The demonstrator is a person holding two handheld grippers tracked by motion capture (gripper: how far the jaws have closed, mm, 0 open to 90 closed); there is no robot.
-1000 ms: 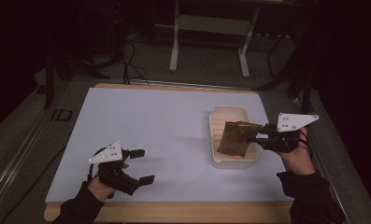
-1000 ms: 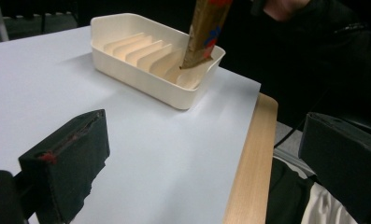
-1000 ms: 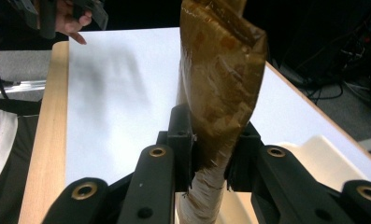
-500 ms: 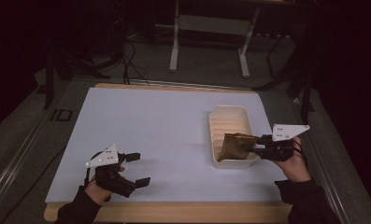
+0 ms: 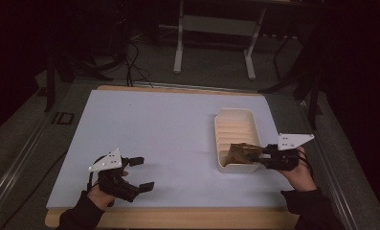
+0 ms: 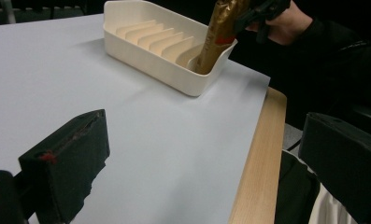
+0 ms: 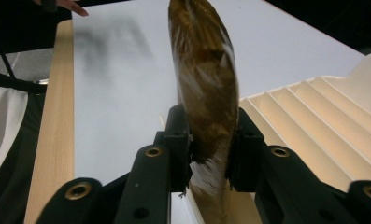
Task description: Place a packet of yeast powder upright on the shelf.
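A person is sitting at a table covered by a pale blue-white mat [image 5: 144, 134], holding 1 two-jaw gripper in each hand.

The right gripper [image 5: 263, 156] is reaching in from the right side of the table, its 2 black jaws clamping a gold-brown foil packet [image 5: 241, 152] between them. In the right gripper view the packet [image 7: 204, 88] is standing on edge between the pads, which are pressing on both of its flat faces, and its crimped end is poking out below the grip. The jaws have just been easing very slightly apart, yet the packet is sitting gripped between them.

The packet's lower end is resting inside a cream ribbed tray [image 5: 235, 125], in the compartment nearest the person. In the left gripper view the packet [image 6: 218, 35] is leaning slightly in that end slot of the tray [image 6: 141, 60].

The left gripper [image 5: 142, 172] is sitting low over the near left part of the mat, well apart from the tray. Its 2 jaws are standing wide apart with nothing between them.

The table's wooden edge [image 5: 178, 216] is showing along the near side.
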